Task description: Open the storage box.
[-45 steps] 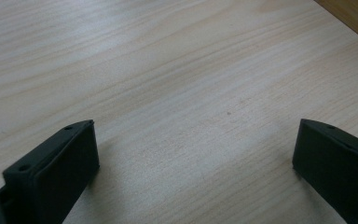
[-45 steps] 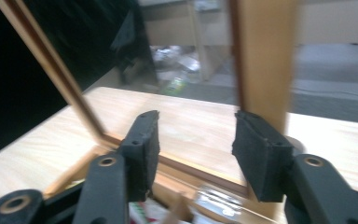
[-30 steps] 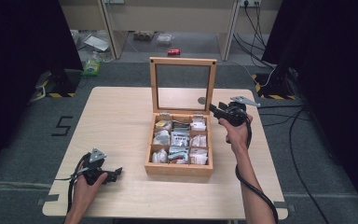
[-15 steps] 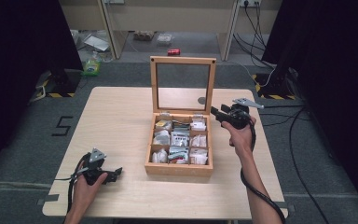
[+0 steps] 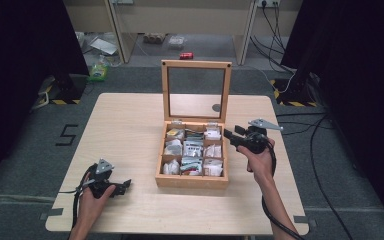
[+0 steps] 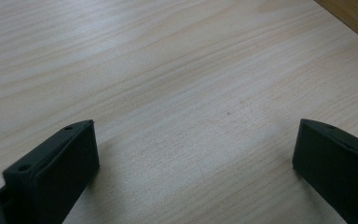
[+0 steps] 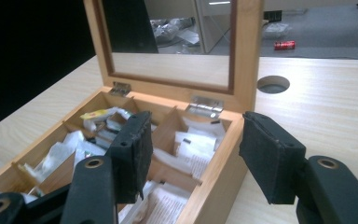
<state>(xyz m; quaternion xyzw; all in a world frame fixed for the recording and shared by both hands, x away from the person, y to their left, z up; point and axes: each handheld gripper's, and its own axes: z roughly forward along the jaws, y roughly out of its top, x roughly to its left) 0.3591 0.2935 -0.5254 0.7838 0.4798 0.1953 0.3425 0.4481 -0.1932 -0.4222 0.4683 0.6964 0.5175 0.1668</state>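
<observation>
Box (image 5: 192, 179) of pale wood sits at mid-table, lid (image 5: 196, 90) standing upright on its hinges at the far edge, glass pane in a wooden frame. Inside, a grid of compartments stuffed with small paper sachets (image 5: 193, 149), mostly white, one yellowish at the far left corner.

Right gripper (image 5: 231, 136) hovers just beside the box's right wall, near the far-right compartment, pointing leftward across it. Its jaws stand partly apart and have just been opening; nothing lies between them. In the right gripper view the box wall runs up between the two black pads (image 7: 133, 154), one jaw over the compartments, the other outside over the table. Pads touch nothing that can be seen.

Left gripper (image 5: 124, 186) rests low on the table (image 5: 125, 125) near the front left, well apart from the box, jaws wide and empty; bare wood grain between them in the left gripper view.

Step in hand, by my reading: approach to the box, either to pick a sachet from a right-hand compartment or to take hold of the wall. Next move likely calls for shifting the gripper further over a compartment, dipping the tips, and closing on one sachet without dragging its neighbours.

Surface: light wood-grain tabletop, a round cable hole (image 7: 273, 84) behind the box. Room: grey carpet, black curtains at both sides, a red can (image 5: 186, 55) and clutter on the floor beyond, cables at right.
</observation>
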